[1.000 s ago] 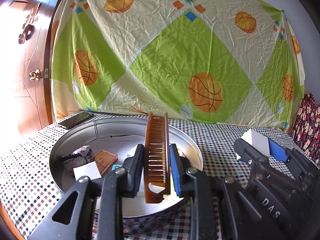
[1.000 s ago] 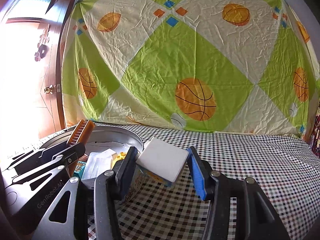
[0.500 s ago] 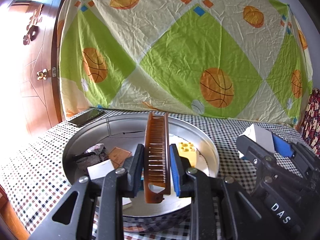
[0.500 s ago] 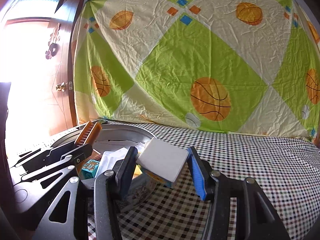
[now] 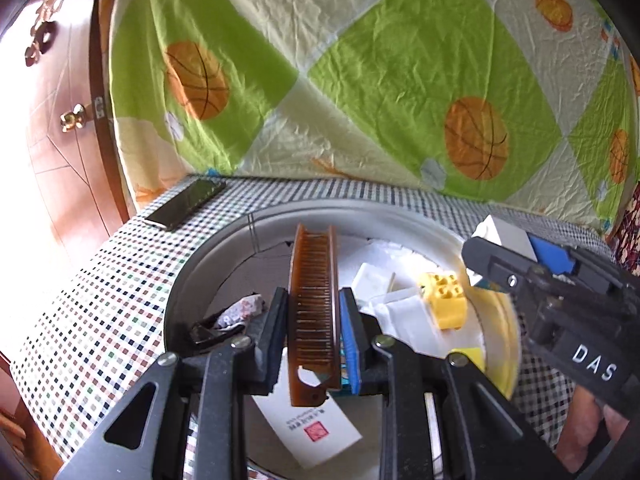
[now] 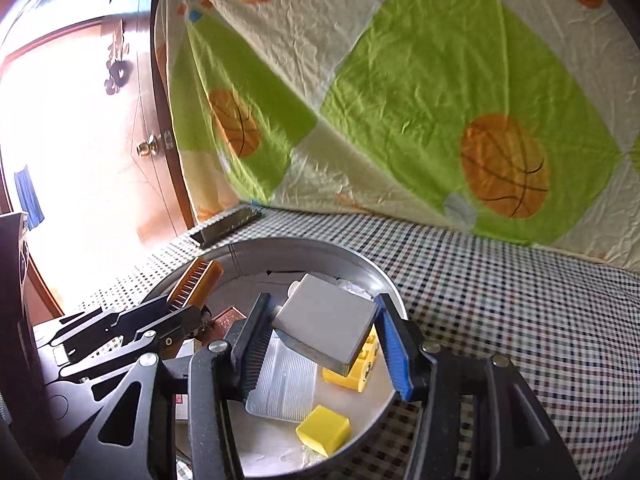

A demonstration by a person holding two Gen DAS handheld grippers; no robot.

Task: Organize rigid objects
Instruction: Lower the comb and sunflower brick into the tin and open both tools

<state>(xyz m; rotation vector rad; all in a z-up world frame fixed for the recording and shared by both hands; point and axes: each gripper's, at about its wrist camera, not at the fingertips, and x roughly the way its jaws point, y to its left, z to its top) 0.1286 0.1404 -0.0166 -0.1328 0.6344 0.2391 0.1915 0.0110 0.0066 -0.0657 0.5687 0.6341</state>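
Observation:
My left gripper (image 5: 313,330) is shut on a brown comb (image 5: 312,312), held upright above the round metal pan (image 5: 208,256). My right gripper (image 6: 320,344) is shut on a white box (image 6: 326,330), tilted, over the pan's (image 6: 320,250) right half. Seen from the left wrist, the right gripper (image 5: 516,256) and its white box (image 5: 504,236) hang at the pan's right rim. From the right wrist, the left gripper (image 6: 188,308) and comb (image 6: 196,280) sit at the pan's left side. Inside the pan lie a yellow toy brick (image 5: 444,298), a yellow block (image 6: 324,428), white packets (image 5: 372,280), a white card (image 5: 312,428) and a grey stone (image 5: 244,308).
A dark phone (image 5: 186,204) lies on the checked tablecloth (image 6: 500,300) behind the pan at the left. A green basketball-print sheet (image 5: 360,80) hangs behind the table. A wooden door (image 5: 52,152) stands at the left. A hand (image 5: 588,428) shows under the right gripper.
Both grippers have swung left and forward over the pan, each still holding its object. The pan's contents now lie directly under them.

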